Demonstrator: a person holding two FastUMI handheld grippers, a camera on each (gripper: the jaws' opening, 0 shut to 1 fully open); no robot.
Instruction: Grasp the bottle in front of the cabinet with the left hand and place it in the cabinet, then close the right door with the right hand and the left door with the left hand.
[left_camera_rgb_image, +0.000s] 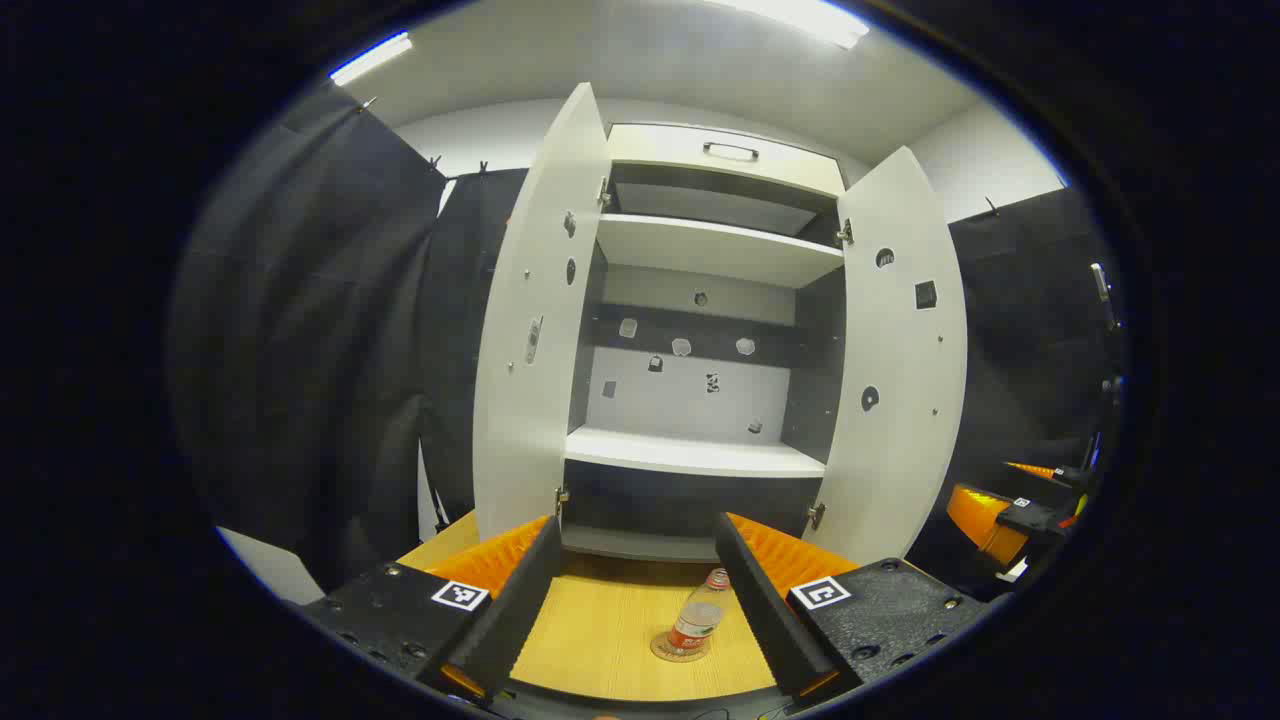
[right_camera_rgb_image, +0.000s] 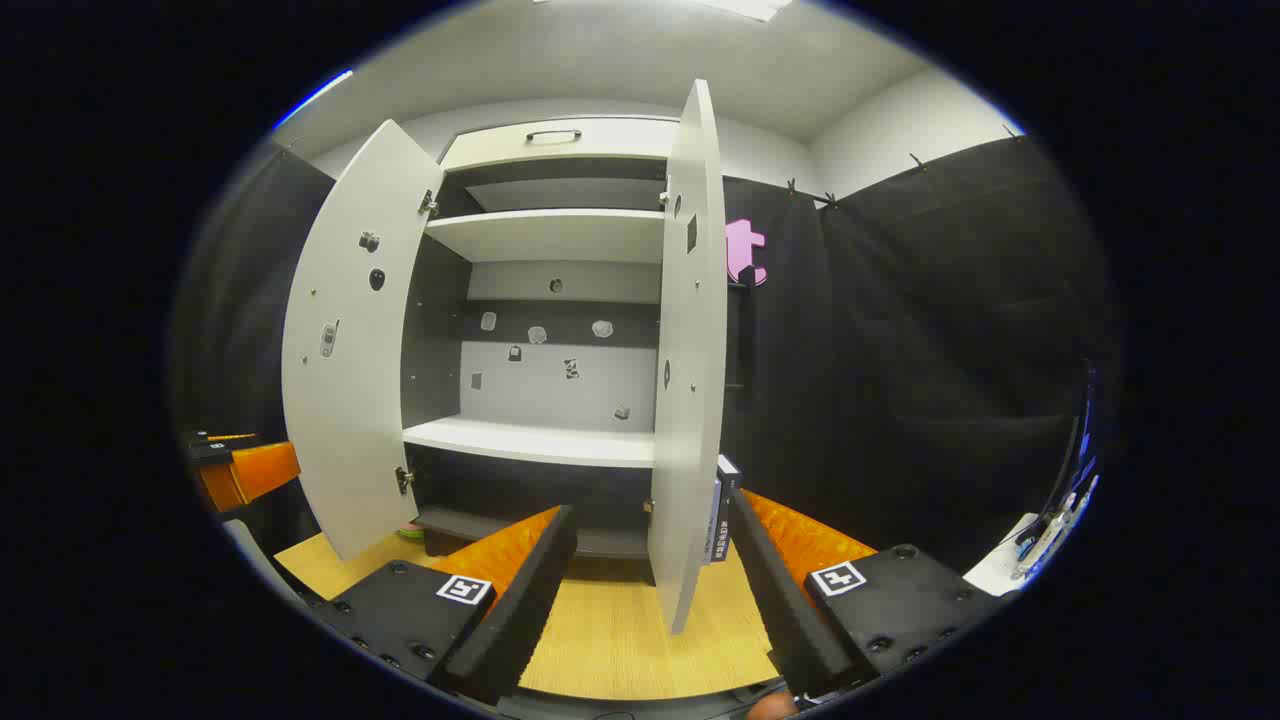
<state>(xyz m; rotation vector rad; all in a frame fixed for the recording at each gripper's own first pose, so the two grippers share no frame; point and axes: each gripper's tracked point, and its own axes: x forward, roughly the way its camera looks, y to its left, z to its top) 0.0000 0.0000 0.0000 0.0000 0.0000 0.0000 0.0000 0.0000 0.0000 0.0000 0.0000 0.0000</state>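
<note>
Wooden table surface (left_camera_rgb_image: 600, 630) is seen in front of the cabinet (left_camera_rgb_image: 700, 300), and the bottle (left_camera_rgb_image: 697, 622) stands on it upright, with its cap pointing up and its base on a small round coaster (left_camera_rgb_image: 672, 653). In the left gripper view the bottle is placed between the two fingers of the left gripper (left_camera_rgb_image: 635, 610), close to the right-hand finger and a little ahead of the tips. It is not touched by either finger. The jaws of this gripper are spread wide and nothing is held in them.

The long axis of the bottle is vertical, so it is judged that the fingers should be moved forward at the level of the label and then closed from both sides. Because the bottle lies off-centre toward one finger, a small sideways correction is probably needed first; otherwise it could be pushed over.

Both doors are wide open. The left door (left_camera_rgb_image: 535, 330) and the right door (left_camera_rgb_image: 900, 370) are seen at the two sides of the white shelf (left_camera_rgb_image: 695, 455), which is bare and can receive the bottle.

In the right gripper view the right gripper (right_camera_rgb_image: 650, 600) is also wide open and empty, and the edge of the right door (right_camera_rgb_image: 685, 400) is found just ahead, between its fingers. The left gripper is clearly the nearer one to the bottle.
</note>
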